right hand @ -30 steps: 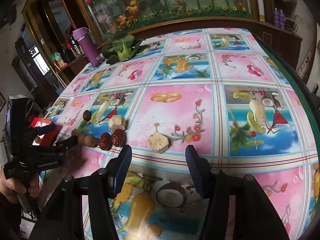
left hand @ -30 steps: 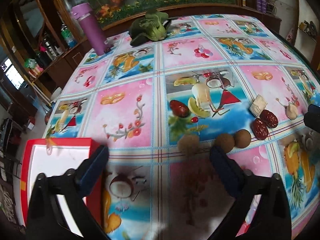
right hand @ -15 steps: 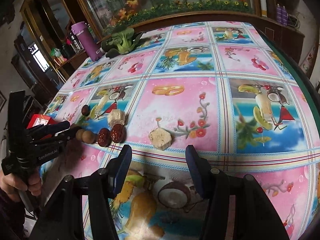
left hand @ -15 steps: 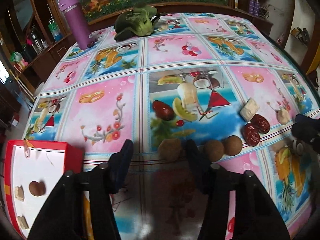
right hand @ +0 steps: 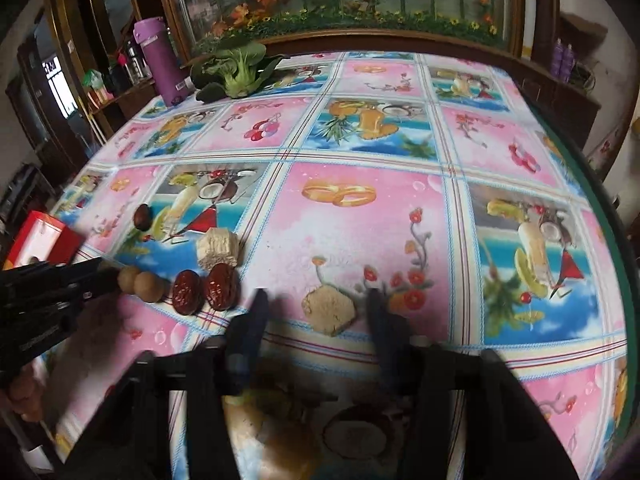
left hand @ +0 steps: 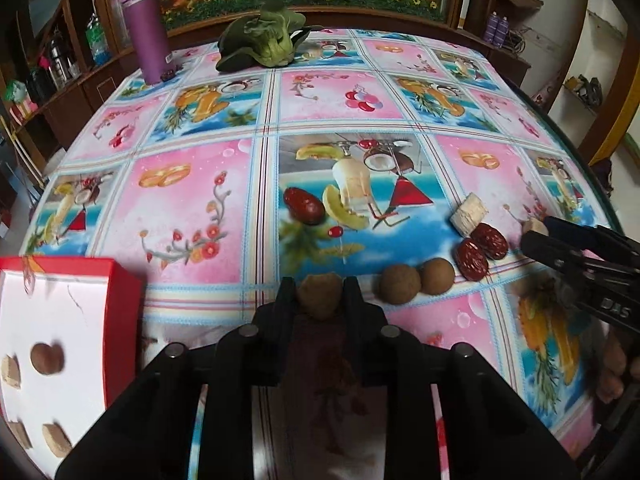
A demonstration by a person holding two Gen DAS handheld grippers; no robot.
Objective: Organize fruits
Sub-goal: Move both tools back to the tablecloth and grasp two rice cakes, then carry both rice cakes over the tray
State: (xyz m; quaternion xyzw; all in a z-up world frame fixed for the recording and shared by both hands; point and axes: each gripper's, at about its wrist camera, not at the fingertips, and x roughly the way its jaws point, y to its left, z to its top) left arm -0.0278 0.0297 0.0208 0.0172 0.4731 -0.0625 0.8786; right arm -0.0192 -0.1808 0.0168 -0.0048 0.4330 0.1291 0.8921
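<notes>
My left gripper is shut on a brown longan on the table. Two more longans lie just to its right, then two red dates, a pale cube and another date farther back. My right gripper is open, its fingers on either side of a tan cake piece. In the right wrist view the longans, the dates and a pale cube lie to the left. The red box holds a longan and several pale pieces.
The fruit-print tablecloth covers the table. A purple bottle and a green vegetable stand at the far edge. The right gripper shows at the right of the left wrist view. The table's right edge is close.
My left gripper moved forward and closed on the nearest longan. My right gripper moved forward so that its open fingers flank the tan cake piece.
</notes>
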